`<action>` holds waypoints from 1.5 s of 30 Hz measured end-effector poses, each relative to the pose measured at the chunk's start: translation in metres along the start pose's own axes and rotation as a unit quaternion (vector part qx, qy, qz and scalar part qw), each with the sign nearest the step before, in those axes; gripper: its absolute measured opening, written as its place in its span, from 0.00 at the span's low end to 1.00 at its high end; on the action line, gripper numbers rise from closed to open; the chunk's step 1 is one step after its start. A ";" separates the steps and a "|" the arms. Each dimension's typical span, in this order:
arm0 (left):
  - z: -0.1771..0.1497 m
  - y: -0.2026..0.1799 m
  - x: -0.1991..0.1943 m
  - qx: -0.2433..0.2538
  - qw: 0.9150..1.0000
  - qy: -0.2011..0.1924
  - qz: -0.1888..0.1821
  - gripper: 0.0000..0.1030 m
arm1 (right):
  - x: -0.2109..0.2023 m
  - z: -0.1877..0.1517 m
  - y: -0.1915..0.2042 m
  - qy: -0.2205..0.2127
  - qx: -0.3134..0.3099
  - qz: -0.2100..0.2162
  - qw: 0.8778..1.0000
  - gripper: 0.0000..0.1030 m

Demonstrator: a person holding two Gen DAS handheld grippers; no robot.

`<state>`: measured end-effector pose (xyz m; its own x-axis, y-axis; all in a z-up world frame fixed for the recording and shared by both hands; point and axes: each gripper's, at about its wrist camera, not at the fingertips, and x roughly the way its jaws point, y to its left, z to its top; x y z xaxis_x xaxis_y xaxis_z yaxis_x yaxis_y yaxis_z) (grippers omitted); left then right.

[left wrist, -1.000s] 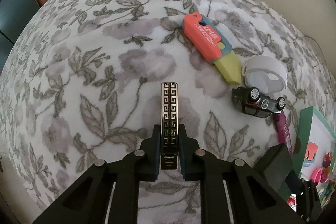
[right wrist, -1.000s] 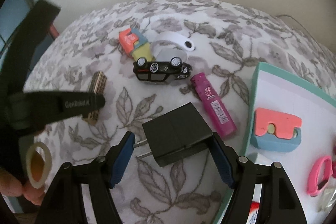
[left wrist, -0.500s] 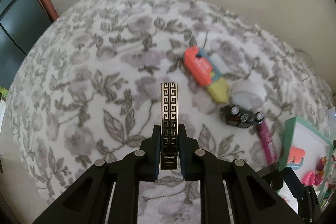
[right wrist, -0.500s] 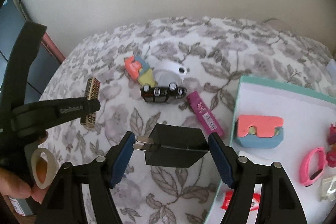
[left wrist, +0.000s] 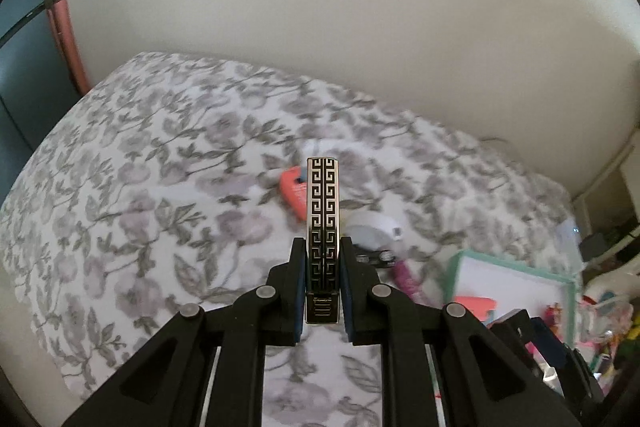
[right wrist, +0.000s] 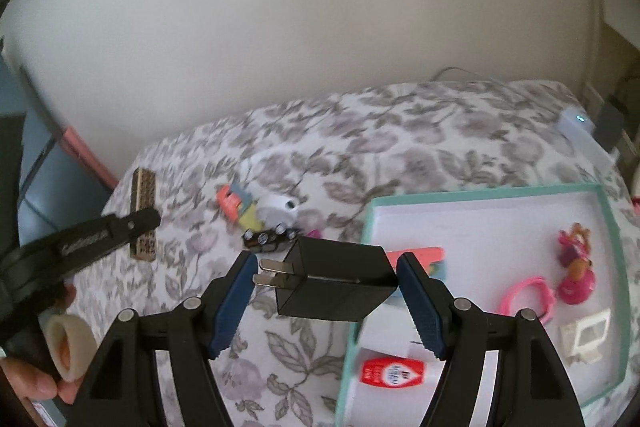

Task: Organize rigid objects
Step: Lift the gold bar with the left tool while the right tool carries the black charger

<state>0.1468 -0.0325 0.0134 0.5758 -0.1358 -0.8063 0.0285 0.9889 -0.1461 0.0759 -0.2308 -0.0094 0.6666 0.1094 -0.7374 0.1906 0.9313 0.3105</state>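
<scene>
Charger (right wrist: 336,279) in R tongs (right wrist: 326,301), above tray edge (right wrist: 360,263)

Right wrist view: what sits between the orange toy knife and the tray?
In the right wrist view, a white tape dispenser and a black toy car lie between the knife and tray.

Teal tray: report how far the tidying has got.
Done: the teal tray already holds a pink figurine, pink ring and red tube. In hand: left gripper clamps the patterned lighter; right gripper holds the black charger. Left on the bedspread: toy car, orange knife, white tape.
</scene>
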 end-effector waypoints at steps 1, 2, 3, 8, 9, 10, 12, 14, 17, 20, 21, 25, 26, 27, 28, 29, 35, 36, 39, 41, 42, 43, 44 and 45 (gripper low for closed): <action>0.000 -0.004 -0.001 0.004 1.000 -0.003 -0.003 0.15 | -0.005 0.002 -0.007 -0.005 0.011 -0.003 1.000 0.72; -0.001 -0.010 -0.005 0.013 1.000 -0.008 -0.009 0.15 | -0.009 0.003 -0.014 -0.009 0.020 -0.009 1.000 0.72; -0.002 -0.015 -0.006 0.019 1.000 -0.010 -0.013 0.15 | -0.013 0.004 -0.021 -0.013 0.028 -0.018 0.999 0.72; -0.011 -0.046 -0.016 0.052 0.997 -0.014 -0.052 0.15 | -0.032 0.004 -0.055 -0.014 0.069 -0.083 0.994 0.72; -0.014 -0.052 -0.017 0.059 0.997 -0.015 -0.056 0.15 | -0.034 0.003 -0.061 -0.013 0.075 -0.095 0.993 0.72; -0.017 -0.060 -0.019 0.070 0.996 -0.014 -0.062 0.15 | -0.038 0.002 -0.069 -0.012 0.083 -0.109 0.991 0.72; -0.024 -0.074 -0.019 0.084 0.993 -0.007 -0.077 0.15 | -0.043 0.001 -0.082 -0.011 0.096 -0.127 0.987 0.72; -0.032 -0.087 -0.017 0.095 0.991 0.006 -0.096 0.15 | -0.048 0.000 -0.094 -0.011 0.106 -0.140 0.984 0.72; -0.043 -0.107 -0.014 0.114 0.987 0.024 -0.112 0.15 | -0.054 0.000 -0.107 -0.012 0.113 -0.157 0.981 0.72; -0.053 -0.125 -0.009 0.133 0.983 0.035 -0.118 0.15 | -0.059 -0.002 -0.116 -0.013 0.119 -0.168 0.979 0.72; -0.058 -0.131 -0.007 0.139 0.982 0.041 -0.120 0.15 | -0.060 -0.003 -0.121 -0.012 0.122 -0.171 0.978 0.72; -0.072 -0.147 0.002 0.156 0.978 0.058 -0.124 0.15 | -0.059 -0.006 -0.130 -0.003 0.126 -0.175 0.977 0.72; -0.076 -0.151 0.005 0.161 0.978 0.060 -0.122 0.15 | -0.056 -0.008 -0.132 0.002 0.126 -0.175 0.976 0.72; -0.079 -0.154 0.007 0.164 0.977 0.063 -0.120 0.15 | -0.052 -0.010 -0.136 0.010 0.130 -0.177 0.976 0.72; -0.082 -0.157 0.011 0.168 0.976 0.068 -0.118 0.15 | -0.049 -0.012 -0.139 0.016 0.133 -0.178 0.975 0.72; -0.085 -0.159 0.014 0.170 0.976 0.073 -0.118 0.15 | -0.046 -0.015 -0.142 0.021 0.137 -0.178 0.974 0.72; -0.101 -0.170 0.031 0.184 0.972 0.092 -0.112 0.15 | -0.029 -0.025 -0.154 0.049 0.152 -0.177 0.971 0.72; -0.103 -0.172 0.033 0.186 0.972 0.095 -0.109 0.16 | -0.027 -0.027 -0.156 0.051 0.155 -0.177 0.971 0.72; -0.108 -0.175 0.040 0.194 0.970 0.100 -0.103 0.16 | -0.025 -0.029 -0.160 0.057 0.161 -0.177 0.969 0.72; -0.111 -0.177 0.044 0.199 0.970 0.102 -0.097 0.16 | -0.024 -0.029 -0.162 0.059 0.162 -0.180 0.968 0.72; -0.113 -0.177 0.047 0.201 0.969 0.104 -0.095 0.16 | -0.024 -0.029 -0.162 0.061 0.163 -0.180 0.968 0.72; -0.113 -0.178 0.048 0.201 0.969 0.106 -0.094 0.16 | -0.023 -0.029 -0.163 0.063 0.163 -0.179 0.968 0.72; -0.114 -0.178 0.049 0.202 0.969 0.107 -0.092 0.16 | -0.022 -0.030 -0.164 0.065 0.164 -0.179 0.968 0.72; -0.115 -0.179 0.050 0.204 0.969 0.107 -0.090 0.16 | -0.021 -0.030 -0.164 0.067 0.164 -0.178 0.968 0.72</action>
<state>0.0763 -0.2229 -0.0665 0.3504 -0.2751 -0.8953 0.4590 0.8837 -0.0919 0.0095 -0.3754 -0.0631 0.4209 -0.1339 -0.8972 0.6243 0.7603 0.1793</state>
